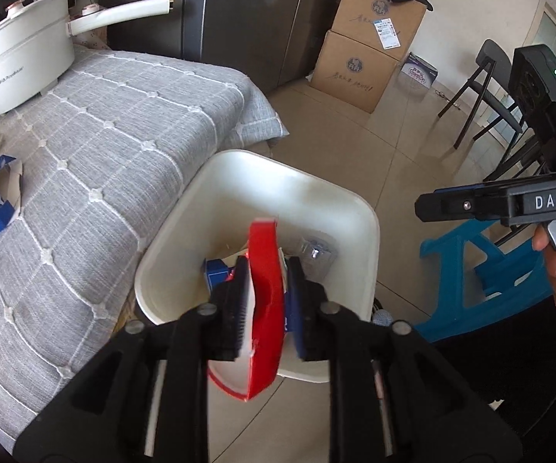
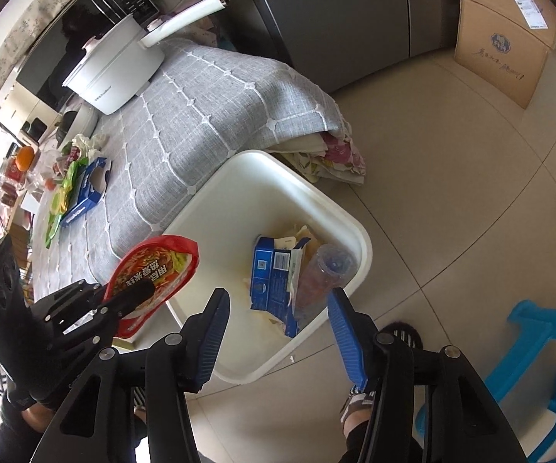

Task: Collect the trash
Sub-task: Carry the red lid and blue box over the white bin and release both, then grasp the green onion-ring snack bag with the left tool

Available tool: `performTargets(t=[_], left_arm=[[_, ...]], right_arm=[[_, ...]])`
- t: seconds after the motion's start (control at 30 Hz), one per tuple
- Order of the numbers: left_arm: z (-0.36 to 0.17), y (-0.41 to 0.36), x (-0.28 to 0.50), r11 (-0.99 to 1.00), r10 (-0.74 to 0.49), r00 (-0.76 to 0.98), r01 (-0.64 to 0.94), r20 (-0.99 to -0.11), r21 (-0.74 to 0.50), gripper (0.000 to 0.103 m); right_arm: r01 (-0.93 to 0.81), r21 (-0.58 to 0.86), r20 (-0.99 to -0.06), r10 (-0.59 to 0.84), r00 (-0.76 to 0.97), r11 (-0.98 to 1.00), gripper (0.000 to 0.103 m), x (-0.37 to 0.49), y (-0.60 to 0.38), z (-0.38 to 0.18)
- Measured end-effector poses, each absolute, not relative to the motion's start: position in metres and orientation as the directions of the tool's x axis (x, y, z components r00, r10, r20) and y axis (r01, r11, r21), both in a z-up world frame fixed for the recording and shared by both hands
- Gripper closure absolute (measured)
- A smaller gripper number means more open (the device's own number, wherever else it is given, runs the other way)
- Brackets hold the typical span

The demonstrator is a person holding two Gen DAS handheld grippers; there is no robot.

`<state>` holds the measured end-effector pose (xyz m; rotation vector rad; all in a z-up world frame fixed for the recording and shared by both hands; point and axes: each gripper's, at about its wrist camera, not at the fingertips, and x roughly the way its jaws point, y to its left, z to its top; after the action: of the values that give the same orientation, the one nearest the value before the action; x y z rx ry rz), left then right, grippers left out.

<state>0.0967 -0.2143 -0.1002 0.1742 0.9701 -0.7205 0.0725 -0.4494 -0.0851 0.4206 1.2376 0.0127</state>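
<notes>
A red noodle packet [image 1: 264, 308] stands edge-on between the jaws of my left gripper [image 1: 266, 301], over the near rim of the white bin [image 1: 359, 223]. The pads stand a little wider than the packet, with a slim gap on its right side. From the right wrist view, the same packet [image 2: 154, 266] hangs at the bin's left rim [image 2: 200, 208] with a left finger across it. My right gripper [image 2: 278, 332] is open and empty above the bin. Inside lie a blue carton [image 2: 272, 274], a clear plastic cup [image 2: 328, 270] and paper scraps.
A grey-clothed table [image 1: 104, 162] beside the bin carries a white pot [image 1: 23, 65], a torn blue box [image 2: 88, 189] and a green packet [image 2: 63, 196]. A blue stool [image 2: 540, 347], cardboard boxes [image 1: 362, 65], a black chair [image 1: 486, 88] and a slippered foot [image 2: 401, 332] are on the floor.
</notes>
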Motion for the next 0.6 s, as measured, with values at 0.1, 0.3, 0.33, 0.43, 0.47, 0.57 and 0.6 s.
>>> performTargets(t=[0.1,0.3,0.33,0.43,0.47,0.57,0.6], left_arm=[[-0.095,-0.209,0.096,0.786,-0.452,0.416,0.604,-0.789,-0.132,0.032],[-0.092,-0.193,0.099,0.819,-0.405,0.447,0.564,-0.798,-0.099,0.022],[-0.092,-0.189,0.1,0.824,-0.399,0.449,0.558,-0.799,-0.098,0.021],[-0.09,-0.179,0.099,0.837,-0.381,0.46,0.539,-0.802,-0.089,0.02],[-0.089,-0.174,0.098,0.842,-0.376,0.464,0.533,-0.802,-0.087,0.02],[-0.085,-0.161,0.097,0.854,-0.364,0.477,0.514,-0.8,-0.082,0.019],[-0.084,-0.156,0.097,0.859,-0.358,0.483,0.506,-0.799,-0.079,0.018]], right_arm=[[0.228,0.313,-0.911,0.225,0.345,0.922,0.045,0.072,-0.453,-0.084],[0.236,0.312,-0.91,0.218,0.353,0.92,0.044,0.071,-0.456,-0.082],[0.236,0.311,-0.91,0.216,0.354,0.921,0.043,0.071,-0.455,-0.081],[0.231,0.309,-0.909,0.215,0.358,0.923,0.043,0.072,-0.452,-0.08],[0.228,0.309,-0.908,0.215,0.359,0.923,0.043,0.073,-0.45,-0.079],[0.216,0.307,-0.907,0.216,0.362,0.927,0.041,0.076,-0.442,-0.076],[0.211,0.306,-0.906,0.216,0.363,0.928,0.04,0.078,-0.439,-0.075]])
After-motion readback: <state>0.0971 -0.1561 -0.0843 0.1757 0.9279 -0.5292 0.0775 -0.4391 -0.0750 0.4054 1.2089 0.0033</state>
